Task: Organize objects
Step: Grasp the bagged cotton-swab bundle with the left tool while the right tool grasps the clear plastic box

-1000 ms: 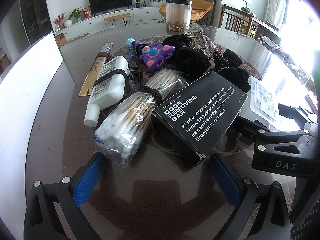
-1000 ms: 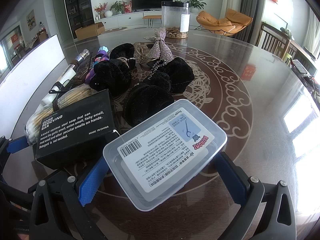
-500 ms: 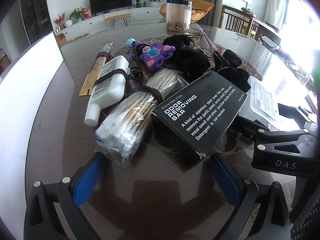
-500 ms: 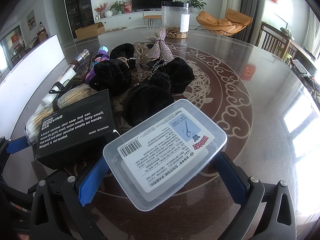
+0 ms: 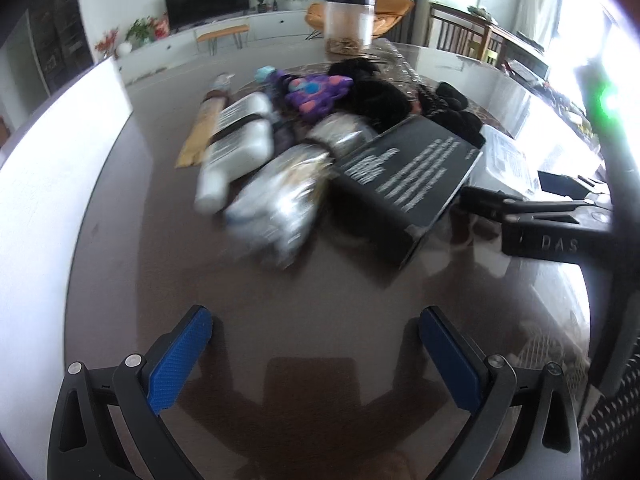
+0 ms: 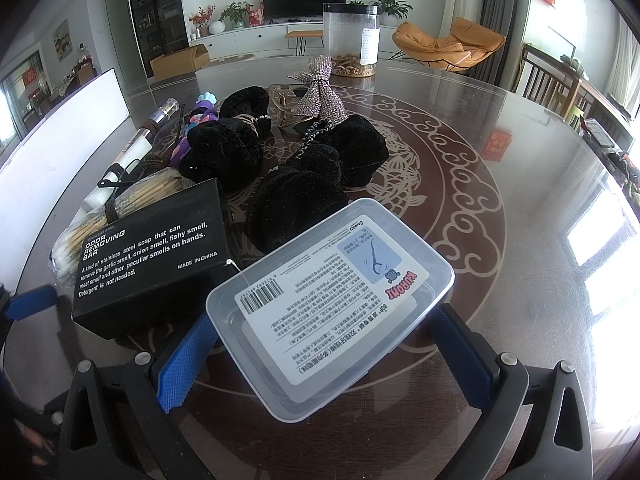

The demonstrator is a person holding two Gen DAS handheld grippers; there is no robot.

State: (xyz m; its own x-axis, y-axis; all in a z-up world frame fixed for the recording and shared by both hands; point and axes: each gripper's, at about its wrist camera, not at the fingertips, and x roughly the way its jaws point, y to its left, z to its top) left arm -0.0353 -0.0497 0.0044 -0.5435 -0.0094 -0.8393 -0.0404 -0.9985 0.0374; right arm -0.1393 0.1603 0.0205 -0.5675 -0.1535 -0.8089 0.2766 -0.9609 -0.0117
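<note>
Two tongs (image 6: 316,354) fingers flank the diagonally lying clear box (image 6: 330,304).

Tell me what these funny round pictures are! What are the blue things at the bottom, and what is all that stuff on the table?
No robot here: a person holds a pair of tongs in each hand, and each has a camera looking out along its two blue-padded fingers. That lens bends the picture round.

One picture comes from the left tongs. They are open, with nothing between them, and the picture is blurry. The other comes from the right tongs, also open, with a clear plastic box lying between the fingers. I cannot tell whether they touch it.

On the shiny round table lie a black soap box, a bag of cotton swabs, a white bottle, a purple toy, fluffy black hair ties, a sparkly bow and a tall jar.
</note>
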